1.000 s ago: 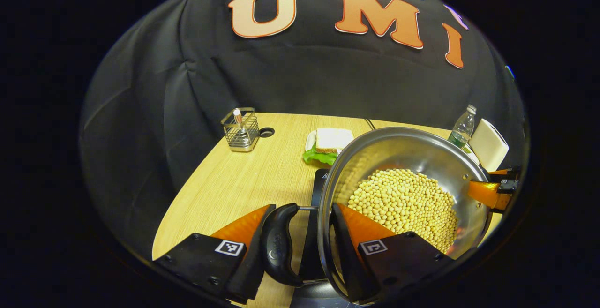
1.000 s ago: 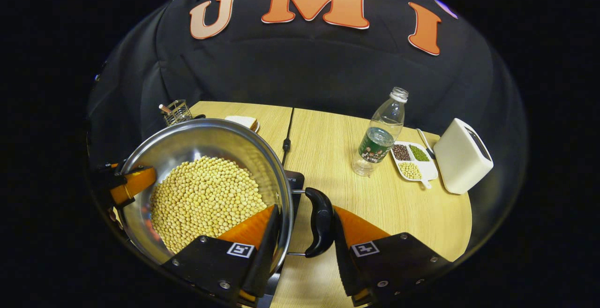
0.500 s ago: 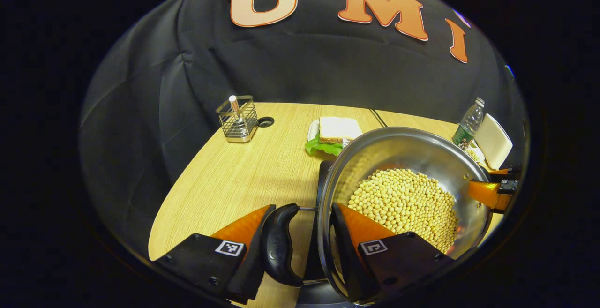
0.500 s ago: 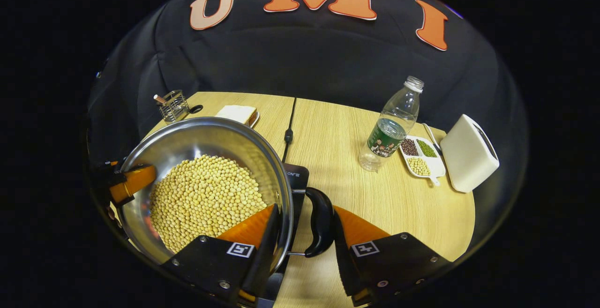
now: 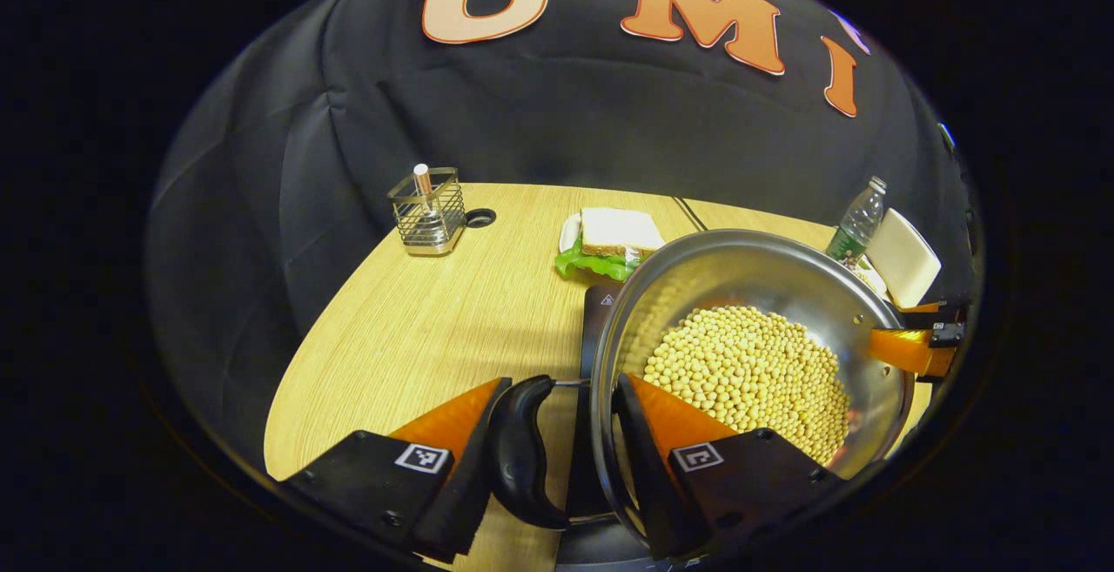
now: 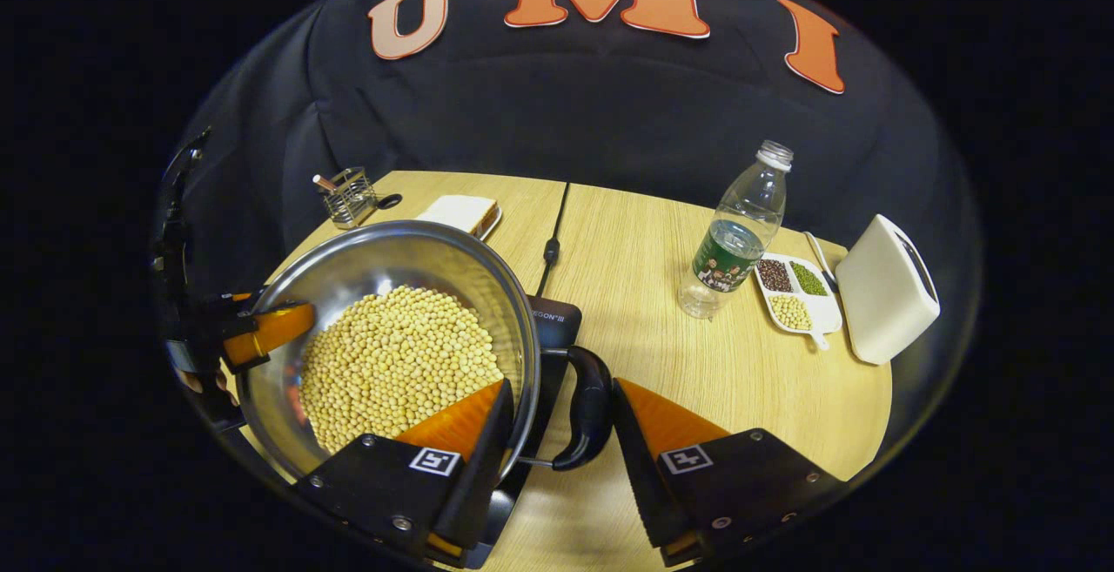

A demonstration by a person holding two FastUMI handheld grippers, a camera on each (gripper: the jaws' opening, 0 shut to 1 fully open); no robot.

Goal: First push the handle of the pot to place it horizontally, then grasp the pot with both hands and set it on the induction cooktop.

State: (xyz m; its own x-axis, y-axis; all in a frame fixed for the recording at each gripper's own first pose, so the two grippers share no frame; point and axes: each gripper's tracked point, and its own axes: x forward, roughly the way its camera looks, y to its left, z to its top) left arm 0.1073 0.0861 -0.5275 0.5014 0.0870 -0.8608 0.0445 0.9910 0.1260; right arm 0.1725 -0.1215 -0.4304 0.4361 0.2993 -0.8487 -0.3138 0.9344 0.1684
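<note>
pot (image 5: 757,328) over the induction cooktop (image 6: 546,328) | left gripper (image 5: 557,433) clamps one side handle (image 5: 522,450), right gripper (image 6: 557,420) the other | we judge it heavy with soybeans (image 6: 396,363), stiff, slippery steel: hold by handles, level

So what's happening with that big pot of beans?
A person holds a gripper in each hand. The left gripper and the right gripper each clamp one side of the steel pot, one finger inside the rim, one outside the handle. The pot sits over the black induction cooktop.
</note>
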